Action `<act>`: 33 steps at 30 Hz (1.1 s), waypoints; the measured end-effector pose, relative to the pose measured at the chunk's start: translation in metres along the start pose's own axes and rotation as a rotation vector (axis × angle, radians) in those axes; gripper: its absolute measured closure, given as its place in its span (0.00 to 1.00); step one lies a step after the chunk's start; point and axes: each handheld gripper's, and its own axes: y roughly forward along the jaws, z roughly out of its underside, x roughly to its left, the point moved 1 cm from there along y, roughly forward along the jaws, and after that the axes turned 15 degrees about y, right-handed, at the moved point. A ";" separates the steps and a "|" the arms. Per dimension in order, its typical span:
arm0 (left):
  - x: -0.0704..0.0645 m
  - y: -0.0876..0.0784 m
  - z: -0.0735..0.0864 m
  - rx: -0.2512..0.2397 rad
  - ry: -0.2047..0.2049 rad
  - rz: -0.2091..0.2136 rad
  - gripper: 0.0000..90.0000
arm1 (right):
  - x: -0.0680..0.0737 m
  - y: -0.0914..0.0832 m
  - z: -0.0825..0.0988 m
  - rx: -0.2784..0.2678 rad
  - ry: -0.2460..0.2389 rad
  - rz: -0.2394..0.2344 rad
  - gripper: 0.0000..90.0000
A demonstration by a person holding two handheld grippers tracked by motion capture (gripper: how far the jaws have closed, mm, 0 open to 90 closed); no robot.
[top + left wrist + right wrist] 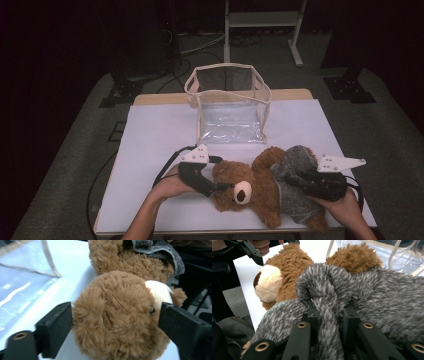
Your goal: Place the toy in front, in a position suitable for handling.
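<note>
Both tongs work on one soft toy. High view: left gripper (220,186) sits at the head of a brown teddy bear (250,187), which lies on its back near the front edge of the white table (150,130); right gripper (300,177) is at the bear's grey knit sweater (295,172). A clear bag (230,100) with beige trim stands open behind the bear, apart from it.

Left gripper view: jaws stand wide on either side of the bear's head (117,315), both pads against the fur. The grip appears to span the head lightly rather than squeeze it.

Right gripper view: jaws nearly closed, pinching a rolled fold of the sweater (329,297); the bear's muzzle (268,282) shows beyond.

Judgement: the step in hand looks like working the sweater along the body while the head is steadied. To do it well, the right tongs should keep knit only in the pinch, not fur beneath, and pull along the torso, not upward. The left should hold the head firmly enough to stop sliding on the smooth table.
</note>
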 end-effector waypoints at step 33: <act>0.024 0.023 -0.022 0.128 0.063 0.054 0.33 | -0.007 0.015 -0.021 -0.033 -0.024 0.037 0.80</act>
